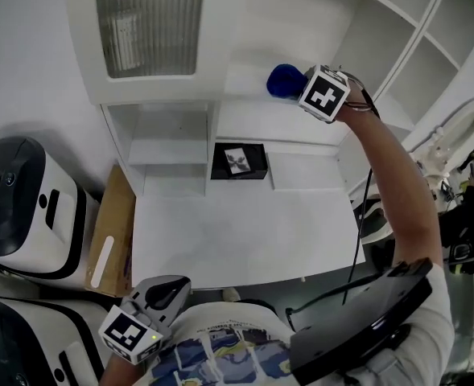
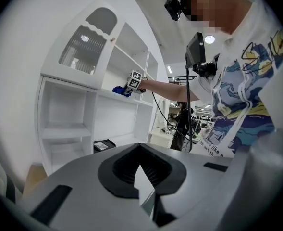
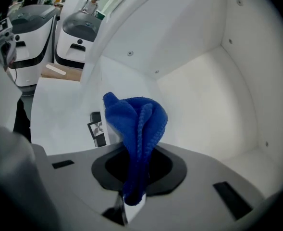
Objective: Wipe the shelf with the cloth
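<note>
Both closed: right tongs point(image 3: 128, 205) on cloth point(image 3: 136, 124), left tongs point(image 2: 144, 192) apparently empty.

Hidden behind the right gripper point(image 1: 305, 85), upper right of the head view: part of the blue cloth point(image 1: 282, 80). Lost between the jaws in the right gripper view: its bottom end. Too small to tell: picture on the black box point(image 1: 239, 161). Cut by left edge: white machine point(image 1: 15, 207)

Black box with a picture on top point(image 1: 239, 161) in a lower compartment, just beside a divider. White-and-black machine point(image 1: 23, 207) at left. Brown cardboard sheet point(image 1: 112, 232) beside it, white strip point(image 1: 101, 264) lying on the cardboard. Ribbed glass door panel point(image 1: 150, 22) up top. Black flat device point(image 1: 357, 328) at person's chest.
</note>
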### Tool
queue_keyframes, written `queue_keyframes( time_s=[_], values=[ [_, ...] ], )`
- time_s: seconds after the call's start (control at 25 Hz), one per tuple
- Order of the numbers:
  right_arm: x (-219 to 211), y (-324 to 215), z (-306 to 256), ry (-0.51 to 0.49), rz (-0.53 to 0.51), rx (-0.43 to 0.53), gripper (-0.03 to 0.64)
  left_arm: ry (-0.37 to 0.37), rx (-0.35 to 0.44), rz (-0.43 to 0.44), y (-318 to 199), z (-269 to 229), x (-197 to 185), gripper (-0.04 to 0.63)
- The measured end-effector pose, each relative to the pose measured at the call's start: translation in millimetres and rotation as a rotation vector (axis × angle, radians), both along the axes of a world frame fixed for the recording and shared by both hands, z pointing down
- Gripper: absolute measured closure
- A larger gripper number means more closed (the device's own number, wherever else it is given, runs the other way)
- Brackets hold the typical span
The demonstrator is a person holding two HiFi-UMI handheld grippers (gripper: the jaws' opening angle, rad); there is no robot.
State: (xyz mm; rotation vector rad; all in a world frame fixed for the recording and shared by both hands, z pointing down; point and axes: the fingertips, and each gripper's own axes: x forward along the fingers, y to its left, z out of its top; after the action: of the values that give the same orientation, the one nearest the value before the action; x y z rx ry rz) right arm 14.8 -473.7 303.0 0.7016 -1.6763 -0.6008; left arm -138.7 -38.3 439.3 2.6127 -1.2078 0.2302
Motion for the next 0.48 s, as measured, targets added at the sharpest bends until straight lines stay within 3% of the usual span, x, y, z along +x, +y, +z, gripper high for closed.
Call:
queue_keyframes(
  time_s=[0.2, 0.48],
  values=[
    [75.6, -21.8, 0.4, -0.086, 0.138, 0.011, 0.549, -0.001, -0.01, 0.066, -21.5, -2.5, 27.5, 0.592],
    [123.1, -20.1, -8.6, -0.219, 0.198, 0.09, 0.549, -0.009, -0.025, 0.119, -55.8, -2.4, 68.2, 0.592]
  ],
)
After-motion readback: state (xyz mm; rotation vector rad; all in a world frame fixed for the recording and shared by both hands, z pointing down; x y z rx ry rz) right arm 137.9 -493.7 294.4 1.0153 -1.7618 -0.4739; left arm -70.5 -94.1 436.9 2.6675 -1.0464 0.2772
